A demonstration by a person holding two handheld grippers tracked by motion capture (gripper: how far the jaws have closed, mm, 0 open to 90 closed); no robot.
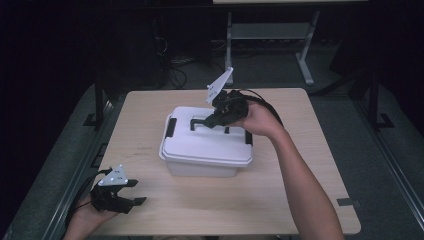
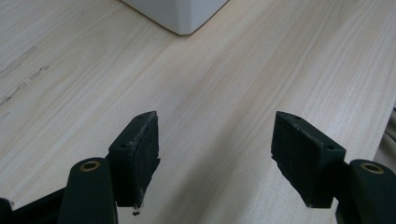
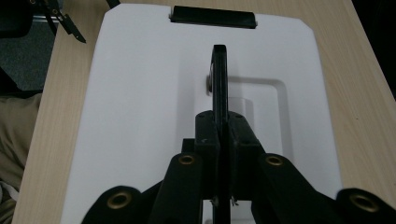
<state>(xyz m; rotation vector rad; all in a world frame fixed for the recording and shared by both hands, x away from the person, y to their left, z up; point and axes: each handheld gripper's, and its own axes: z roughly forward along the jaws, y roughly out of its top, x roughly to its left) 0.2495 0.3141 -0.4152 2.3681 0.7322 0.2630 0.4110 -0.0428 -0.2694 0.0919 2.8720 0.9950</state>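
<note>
The right tongs (image 3: 219, 140) pinch the thin black handle (image 3: 219, 79) of the white box (image 1: 205, 145) mid-worktop (image 1: 300, 200), a stiff, likely light, smooth thing best lifted there, while the left tongs (image 2: 215, 154) wait spread wide.

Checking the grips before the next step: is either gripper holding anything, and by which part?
The right gripper is shut on the black carry handle of the white box, gripping the raised bar. The left gripper is open, holding nothing.
</note>
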